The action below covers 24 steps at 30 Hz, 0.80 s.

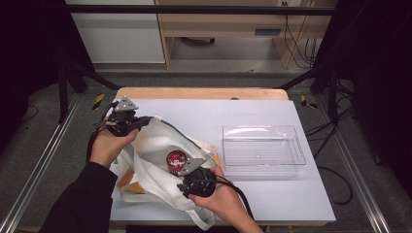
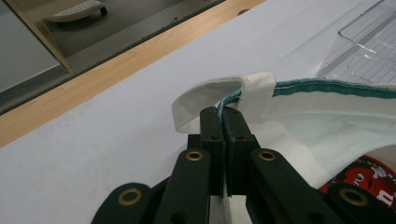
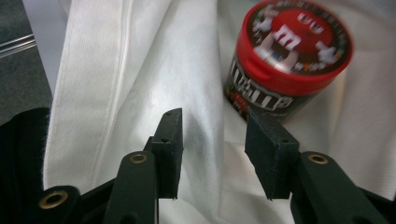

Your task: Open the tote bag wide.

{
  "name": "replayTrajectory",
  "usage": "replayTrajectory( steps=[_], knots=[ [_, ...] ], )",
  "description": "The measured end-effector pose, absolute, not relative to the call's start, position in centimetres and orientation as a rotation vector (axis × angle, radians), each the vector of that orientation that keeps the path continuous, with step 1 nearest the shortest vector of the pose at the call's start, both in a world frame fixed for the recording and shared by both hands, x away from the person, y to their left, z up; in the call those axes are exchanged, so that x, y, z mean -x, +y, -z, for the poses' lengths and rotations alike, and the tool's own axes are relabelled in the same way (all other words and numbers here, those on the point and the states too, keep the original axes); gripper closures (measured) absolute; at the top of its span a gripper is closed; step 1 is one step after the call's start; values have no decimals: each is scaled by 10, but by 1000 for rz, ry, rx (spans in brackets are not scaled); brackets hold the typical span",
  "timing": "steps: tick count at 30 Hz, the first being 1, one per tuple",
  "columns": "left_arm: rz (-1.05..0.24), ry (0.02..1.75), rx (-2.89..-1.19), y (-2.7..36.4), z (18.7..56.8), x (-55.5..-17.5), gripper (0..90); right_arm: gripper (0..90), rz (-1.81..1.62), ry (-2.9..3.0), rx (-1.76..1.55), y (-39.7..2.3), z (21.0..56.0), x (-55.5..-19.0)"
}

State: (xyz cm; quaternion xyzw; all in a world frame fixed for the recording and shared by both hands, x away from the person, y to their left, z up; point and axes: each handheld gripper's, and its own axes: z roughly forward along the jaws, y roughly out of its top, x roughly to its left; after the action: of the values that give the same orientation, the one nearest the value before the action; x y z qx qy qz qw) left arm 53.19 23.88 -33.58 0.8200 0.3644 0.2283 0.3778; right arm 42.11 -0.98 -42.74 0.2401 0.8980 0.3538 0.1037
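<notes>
At the left of the desk (image 1: 252, 109), the left claw (image 1: 141, 122) is pinching the green-trimmed rim of the white cloth bag (image 1: 160, 141), its jaws fully together on the hem just beside a strap loop. The cloth is soft and limp (it is sagging and folding wherever nothing is lifting it), so the stitched edge is likely the soundest place to hold, and the mouth will probably slump shut if that grip loosens.

Toward the middle, a red-lidded candy tub (image 1: 176, 160) is standing inside the bag's open mouth, resting on the fabric. It looks like stiff, smooth plastic, light and round, so a squeeze across the dark side wall below the lid should suit it better than the glossy top, which could slip.

The right claw (image 3: 212, 140) is hanging partly open and holding nothing, with the tub just beyond its jaw tips and a fold of cloth beneath.

At the right, a clear plastic tray (image 1: 296, 145) is sitting apart from the bag.
</notes>
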Motion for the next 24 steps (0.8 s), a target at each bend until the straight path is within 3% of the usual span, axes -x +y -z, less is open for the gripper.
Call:
replayTrajectory(
  steps=[2, 5, 6, 7, 8, 18, 24],
  knots=[
    [-585, 931, -2102, 238, 336, -533, 887, 599, -1036, 2659, -702, -10, 428, -422],
    [-590, 937, -2090, 238, 335, -533, 887, 782, -1049, 2695, -673, -9, 428, -421],
    [-596, 936, -2092, 239, 334, -534, 887, 782, -1049, 2695, -673, -9, 428, -421],
    [-602, 938, -2091, 239, 333, -534, 887, 859, -1041, 2698, -653, -8, 426, -419],
    [-604, 943, -2085, 238, 333, -534, 887, 876, -1045, 2696, -643, -8, 425, -418],
    [-684, 973, -2052, 243, 316, -540, 888, 895, -1078, 2615, -552, -14, 406, -392],
    [-681, 1006, -2058, 240, 332, -551, 888, 896, -1081, 2631, -539, -16, 420, -387]
  ],
)
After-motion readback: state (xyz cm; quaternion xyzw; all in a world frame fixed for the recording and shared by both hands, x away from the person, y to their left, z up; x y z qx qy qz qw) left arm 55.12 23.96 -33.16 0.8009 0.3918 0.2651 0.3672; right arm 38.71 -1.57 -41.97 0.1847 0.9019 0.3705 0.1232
